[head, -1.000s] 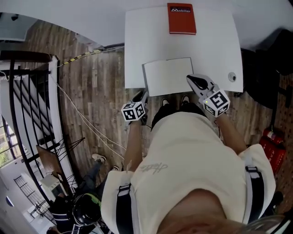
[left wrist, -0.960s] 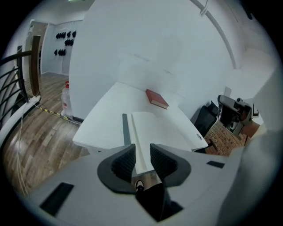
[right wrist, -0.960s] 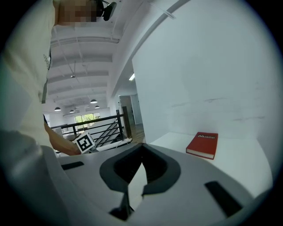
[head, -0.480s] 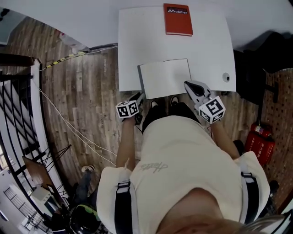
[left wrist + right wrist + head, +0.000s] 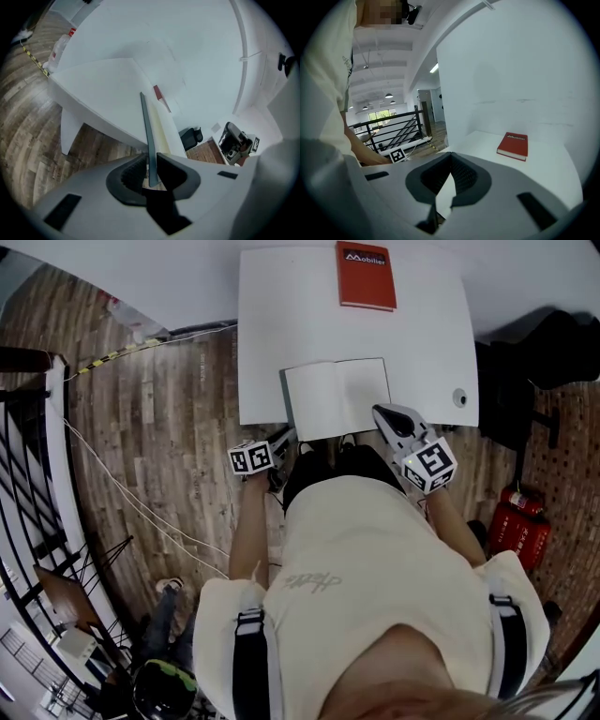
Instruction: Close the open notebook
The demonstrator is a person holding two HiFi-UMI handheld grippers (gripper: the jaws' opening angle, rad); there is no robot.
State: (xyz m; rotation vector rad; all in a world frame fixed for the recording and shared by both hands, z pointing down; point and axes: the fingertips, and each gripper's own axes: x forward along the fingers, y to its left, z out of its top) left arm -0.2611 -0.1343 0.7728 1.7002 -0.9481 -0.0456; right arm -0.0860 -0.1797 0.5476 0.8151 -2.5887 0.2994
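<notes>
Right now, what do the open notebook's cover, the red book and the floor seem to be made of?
Notebook cover: probably stiff card or coated board, grey-green and matte; edge-on it shows as a thin, straight sheet.
Red book: hard cover, perhaps cloth or coated board, matte red with white print; which one cannot be told.
Floor: wood planks or wood-look laminate, with grain and plank seams visible.

red hardcover book (image 5: 367, 282) at far edge of white surface (image 5: 281, 334): white "Mobilier" across cover top | cream shirt (image 5: 375, 559): script lettering across the back; too faint to read | left gripper (image 5: 284, 443) and right gripper (image 5: 382, 414): black-and-white square codes on marker cubes (image 5: 429, 465)
</notes>
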